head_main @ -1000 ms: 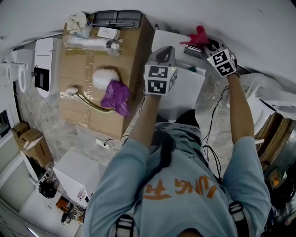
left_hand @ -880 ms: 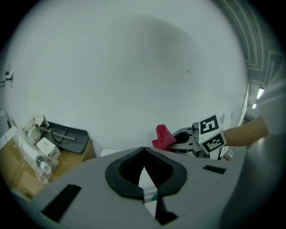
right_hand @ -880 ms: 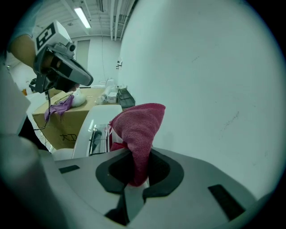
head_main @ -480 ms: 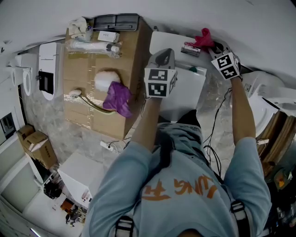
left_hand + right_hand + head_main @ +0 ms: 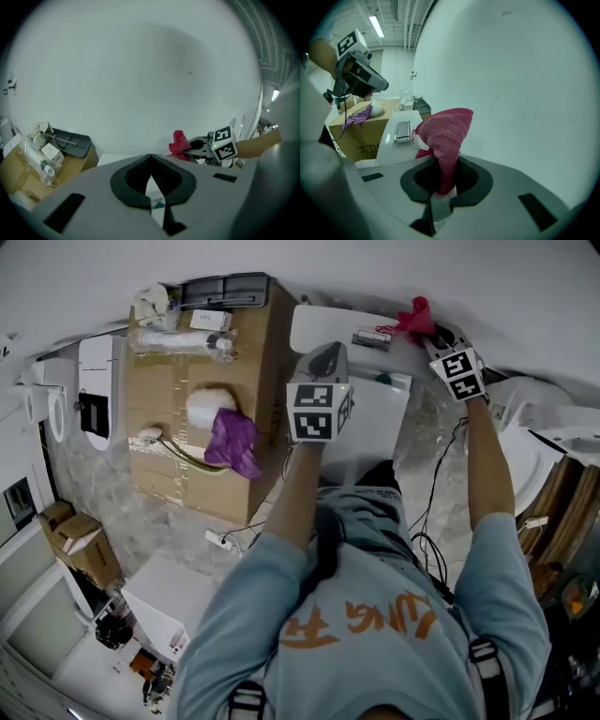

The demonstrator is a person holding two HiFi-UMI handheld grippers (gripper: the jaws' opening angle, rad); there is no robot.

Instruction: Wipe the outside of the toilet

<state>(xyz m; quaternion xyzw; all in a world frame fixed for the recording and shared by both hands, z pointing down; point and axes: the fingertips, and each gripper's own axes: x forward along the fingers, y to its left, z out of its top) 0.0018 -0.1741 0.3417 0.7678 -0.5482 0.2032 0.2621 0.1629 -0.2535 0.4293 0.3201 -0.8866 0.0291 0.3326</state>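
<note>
Person (image 5: pixel 375 615): stands in front of the cistern, both arms reaching toward it.
Toilet (image 5: pixel 375 423): its closed lid lies just in front of the cistern, below the left arm.
Left gripper (image 5: pixel 150 163): held above the lid, in front of the cistern; jaws pressed together with nothing between them.
Cistern (image 5: pixel 319 326): white top with a chrome flush plate (image 5: pixel 371 337) near its middle.
Cardboard box (image 5: pixel 187 381): stands just left of the cistern, with a purple rag (image 5: pixel 234 442) lying on top.
Right gripper (image 5: pixel 443 179): at the cistern's right rear corner, jaws pinching the red cloth (image 5: pixel 443 136).
Cloth: bunched, with a peak standing up out of the jaws, close to the wall (image 5: pixel 394 268) behind the cistern.
Handling: the cloth looks soft, light and limp, so a pinch on a gathered fold suits it; a looser tail would probably give broader contact. The porcelain seems hard, smooth and fixed, likely slippery, so it needs pressing against, not gripping.
</note>
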